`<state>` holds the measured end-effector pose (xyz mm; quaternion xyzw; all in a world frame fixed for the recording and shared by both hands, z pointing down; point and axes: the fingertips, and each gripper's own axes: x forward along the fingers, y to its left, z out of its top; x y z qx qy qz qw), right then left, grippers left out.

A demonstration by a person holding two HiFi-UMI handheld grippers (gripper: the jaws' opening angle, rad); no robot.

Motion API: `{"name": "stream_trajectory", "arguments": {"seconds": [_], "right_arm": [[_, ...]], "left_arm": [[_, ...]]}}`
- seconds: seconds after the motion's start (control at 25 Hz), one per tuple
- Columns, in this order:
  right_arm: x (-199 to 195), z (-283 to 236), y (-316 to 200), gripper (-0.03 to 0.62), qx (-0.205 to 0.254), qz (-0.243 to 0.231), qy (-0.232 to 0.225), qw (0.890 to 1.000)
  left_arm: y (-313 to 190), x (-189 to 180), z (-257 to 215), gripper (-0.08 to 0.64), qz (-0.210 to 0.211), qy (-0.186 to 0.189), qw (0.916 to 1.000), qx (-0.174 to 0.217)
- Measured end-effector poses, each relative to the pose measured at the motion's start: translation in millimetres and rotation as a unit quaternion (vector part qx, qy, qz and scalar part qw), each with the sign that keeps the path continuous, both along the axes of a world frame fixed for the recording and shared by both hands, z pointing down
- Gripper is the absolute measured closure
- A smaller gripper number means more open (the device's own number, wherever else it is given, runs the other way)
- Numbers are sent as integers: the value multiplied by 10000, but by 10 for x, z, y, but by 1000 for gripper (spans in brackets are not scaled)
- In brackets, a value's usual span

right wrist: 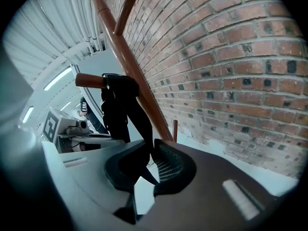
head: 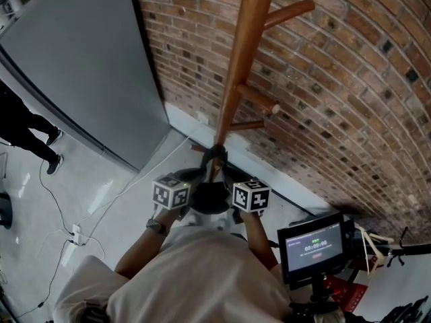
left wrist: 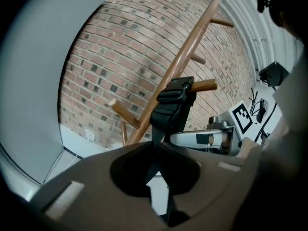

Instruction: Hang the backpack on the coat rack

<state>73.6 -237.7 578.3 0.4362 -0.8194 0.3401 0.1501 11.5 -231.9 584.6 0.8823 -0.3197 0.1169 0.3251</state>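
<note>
The left claw (left wrist: 155,144) is pressed together on a thin black webbing strap (left wrist: 158,129), and the right claw (right wrist: 148,146) pinches a matching strap from the other side. Both straps run down from the padded black handle (left wrist: 175,97) of the black fabric backpack (head: 209,198). The handle is draped over a short round wooden peg (left wrist: 206,85) of the tall brown wooden coat rack (head: 242,59). The bag's dark body hangs between the two claws, near the person and just in front of the rack's pole. Behind the rack stands a red brick wall (head: 350,79), with a flat grey panel (head: 81,66) to the far left. A small black monitor (head: 313,244) sits at the near right.
</note>
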Motion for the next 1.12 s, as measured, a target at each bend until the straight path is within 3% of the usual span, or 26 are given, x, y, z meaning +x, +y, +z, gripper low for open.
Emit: {"name": "stream_trajectory", "arguments": {"seconds": [0.44, 0.92, 1.12], "right_arm": [[-137, 27, -52, 552, -37, -29, -305, 9995], [-222, -23, -54, 517, 113, -133, -104, 9998], [-200, -64, -51, 482, 128, -136, -196, 9996]], "left_arm": [[-17, 109, 35, 535, 37, 1, 10000, -19], [-67, 199, 59, 505, 216, -268, 9994, 49], [-74, 146, 41, 472, 283, -184, 9994, 24]]}}
